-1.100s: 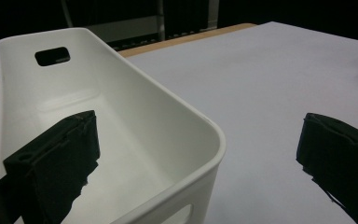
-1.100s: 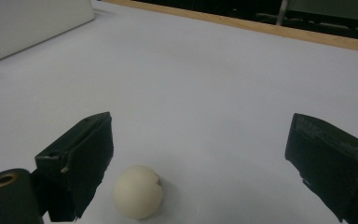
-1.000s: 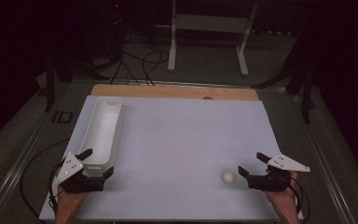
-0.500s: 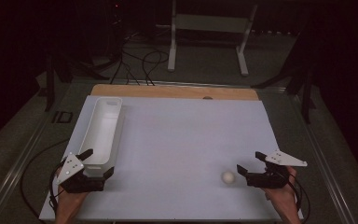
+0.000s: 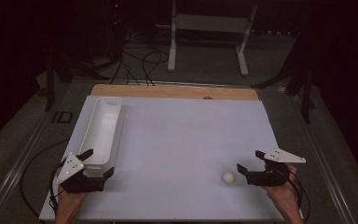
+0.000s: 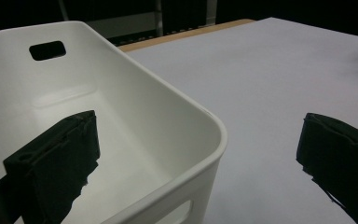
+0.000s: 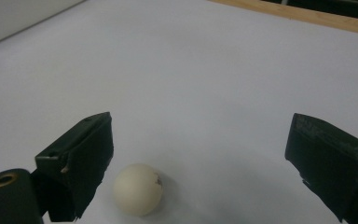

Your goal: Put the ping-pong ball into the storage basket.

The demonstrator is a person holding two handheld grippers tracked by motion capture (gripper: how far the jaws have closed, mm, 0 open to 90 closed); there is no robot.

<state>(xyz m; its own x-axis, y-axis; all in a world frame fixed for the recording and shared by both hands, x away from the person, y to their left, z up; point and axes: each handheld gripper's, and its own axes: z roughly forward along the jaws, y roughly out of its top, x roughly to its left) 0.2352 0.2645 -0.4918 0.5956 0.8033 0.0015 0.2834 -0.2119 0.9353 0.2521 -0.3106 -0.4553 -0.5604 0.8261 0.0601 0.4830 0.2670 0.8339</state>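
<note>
Right tongs (image 5: 248,163) near the bench's (image 5: 182,140) front-right corner, jaws spread wide, nothing clamped. Ball (image 5: 228,177) sits on the white surface just left of the jaw tips in the high view, near the front edge. In the right gripper view the ball (image 7: 137,188) lies between the jaws, close beside the left-hand jaw; can't tell if it touches. Small reddish mark on the ball's surface.

Left tongs (image 5: 98,162) near the front-left corner, jaws also spread wide. They straddle the near end wall of the white bin (image 5: 103,126): in the left gripper view one jaw is inside the bin (image 6: 121,116), the other outside over the bench (image 6: 279,70). Not pinching the wall.

Bin runs lengthwise along the left edge, front to back, handle slot at each end. Ball and bin well apart.
</note>
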